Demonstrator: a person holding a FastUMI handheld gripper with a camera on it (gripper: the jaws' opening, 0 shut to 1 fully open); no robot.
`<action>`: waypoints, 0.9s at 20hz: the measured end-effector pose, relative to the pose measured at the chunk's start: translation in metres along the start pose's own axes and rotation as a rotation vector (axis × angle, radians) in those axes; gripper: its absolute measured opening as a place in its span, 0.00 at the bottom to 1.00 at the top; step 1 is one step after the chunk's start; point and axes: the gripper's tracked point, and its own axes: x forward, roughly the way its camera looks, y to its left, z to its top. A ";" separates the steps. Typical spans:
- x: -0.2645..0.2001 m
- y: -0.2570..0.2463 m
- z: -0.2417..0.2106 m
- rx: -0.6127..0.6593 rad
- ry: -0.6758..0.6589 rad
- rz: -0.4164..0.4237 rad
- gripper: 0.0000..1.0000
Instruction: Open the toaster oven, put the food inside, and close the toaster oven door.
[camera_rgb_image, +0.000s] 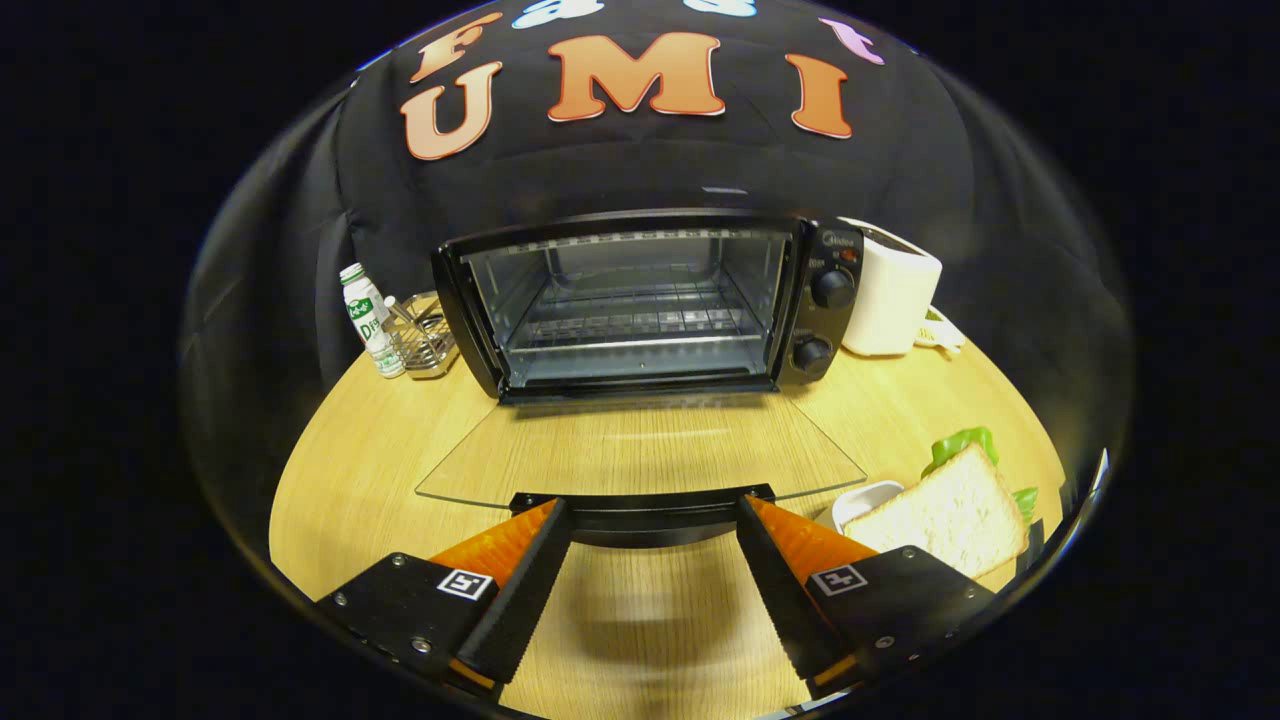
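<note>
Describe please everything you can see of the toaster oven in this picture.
The toaster oven is a black box with a shiny metal interior, standing on the wooden table against the booth's wall. Its glass door is fully open and lies flat toward the gripper, whose open fingers flank the door's dark handle. A wire rack sits inside, with no food on it. Two round knobs are on its right panel.
</note>
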 end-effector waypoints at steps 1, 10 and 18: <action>0.004 -0.001 -0.008 -0.001 0.019 0.000 0.99; 0.013 -0.005 -0.030 -0.025 0.042 -0.005 0.98; -0.010 -0.015 -0.013 0.025 0.094 0.146 0.99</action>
